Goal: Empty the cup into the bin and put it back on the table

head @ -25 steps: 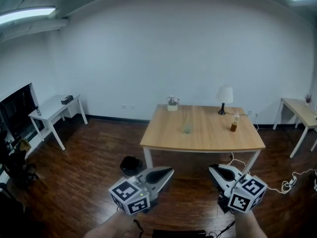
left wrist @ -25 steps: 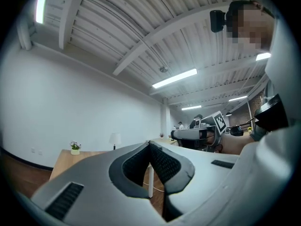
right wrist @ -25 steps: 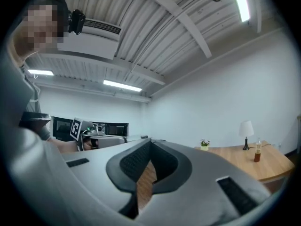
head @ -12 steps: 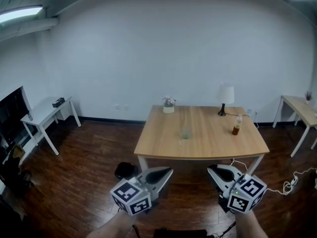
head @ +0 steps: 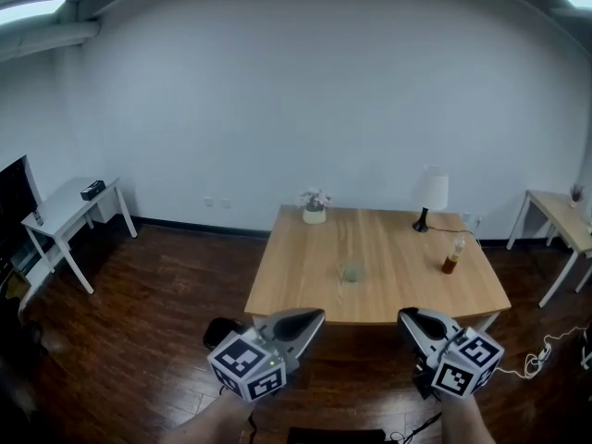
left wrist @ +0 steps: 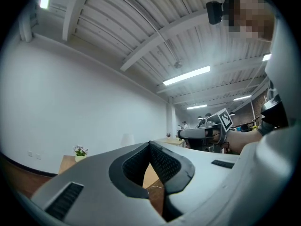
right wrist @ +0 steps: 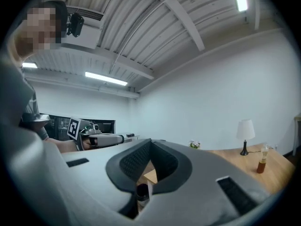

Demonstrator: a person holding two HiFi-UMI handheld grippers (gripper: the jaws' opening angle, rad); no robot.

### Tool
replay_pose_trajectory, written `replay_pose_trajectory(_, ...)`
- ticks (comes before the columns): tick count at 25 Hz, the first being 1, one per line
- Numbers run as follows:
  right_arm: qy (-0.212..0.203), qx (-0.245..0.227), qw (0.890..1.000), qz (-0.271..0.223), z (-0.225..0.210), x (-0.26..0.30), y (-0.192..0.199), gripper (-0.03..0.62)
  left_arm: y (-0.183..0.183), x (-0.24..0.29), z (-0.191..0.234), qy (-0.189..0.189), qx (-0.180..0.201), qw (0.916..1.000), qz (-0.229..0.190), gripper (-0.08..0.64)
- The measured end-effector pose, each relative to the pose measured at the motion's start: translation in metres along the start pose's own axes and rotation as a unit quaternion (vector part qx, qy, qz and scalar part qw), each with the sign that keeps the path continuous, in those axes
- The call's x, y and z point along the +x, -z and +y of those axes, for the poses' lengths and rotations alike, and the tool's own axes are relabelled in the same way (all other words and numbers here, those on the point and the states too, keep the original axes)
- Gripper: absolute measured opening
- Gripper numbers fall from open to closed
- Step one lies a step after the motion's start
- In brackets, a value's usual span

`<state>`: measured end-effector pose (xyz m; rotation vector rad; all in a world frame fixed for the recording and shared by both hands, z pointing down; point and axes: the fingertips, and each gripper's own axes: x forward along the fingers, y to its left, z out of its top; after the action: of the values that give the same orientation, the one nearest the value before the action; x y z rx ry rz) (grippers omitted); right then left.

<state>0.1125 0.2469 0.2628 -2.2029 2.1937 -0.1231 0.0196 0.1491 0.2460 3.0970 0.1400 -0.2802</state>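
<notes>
A small clear cup (head: 351,271) stands near the middle of the wooden table (head: 287,285). On the floor by the table's near left corner sits a black bin (head: 220,331), partly hidden behind my left gripper (head: 317,315). That gripper is held in front of the table's near edge with its jaws shut and nothing between them. My right gripper (head: 404,315) is held beside it, also shut and empty. In the left gripper view the left gripper (left wrist: 150,144) has its pads meeting at the tip. In the right gripper view the bin (right wrist: 141,190) shows below the right gripper (right wrist: 150,141).
On the table stand a flower pot (head: 314,206), a white lamp (head: 433,197) and a brown bottle (head: 452,257). White side tables stand at the left wall (head: 69,202) and at the right (head: 555,213). Cables (head: 536,359) lie on the dark wood floor at the right.
Both grippers and the head view have come closer to the table, which now fills more of the picture. The jaws have stayed shut.
</notes>
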Motion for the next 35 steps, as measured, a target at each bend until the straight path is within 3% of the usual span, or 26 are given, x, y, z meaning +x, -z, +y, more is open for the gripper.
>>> replay_pose_trajectory(14, 0.015, 0.014, 1.000, 0.021, -0.088, 0.093, 0.012, 0.006, 0.039, 0.072, 0.096, -0.003, -0.027, 0.9993, 0.026, -0.006)
replay_pose_trajectory(16, 0.011, 0.014, 1.000, 0.023, -0.108, 0.107, 0.016, 0.050, 0.046, 0.087, 0.111, -0.008, -0.025, 0.9992, 0.031, -0.006)
replay_pose_trajectory(22, -0.006, 0.016, 0.999, 0.033, -0.172, 0.148, 0.026, 0.058, 0.060, 0.144, 0.161, -0.026, -0.015, 0.9988, 0.038, -0.006)
replay_pose_trajectory(24, -0.019, 0.017, 0.999, 0.040, -0.192, 0.163, 0.028, 0.124, 0.065, 0.164, 0.178, -0.036, -0.017, 0.9985, 0.038, -0.006)
replay_pose_trajectory(29, -0.050, 0.023, 0.997, 0.052, -0.236, 0.192, 0.033, 0.127, 0.078, 0.209, 0.207, -0.050, -0.018, 0.9976, 0.045, -0.006)
replay_pose_trajectory(32, -0.071, 0.024, 0.996, 0.054, -0.253, 0.208, 0.038, 0.190, 0.083, 0.226, 0.224, -0.064, -0.021, 0.9967, 0.045, -0.006)
replay_pose_trajectory(35, -0.079, 0.032, 0.995, 0.054, -0.265, 0.223, 0.046, 0.192, 0.094, 0.234, 0.238, -0.074, -0.026, 0.9951, 0.061, -0.006)
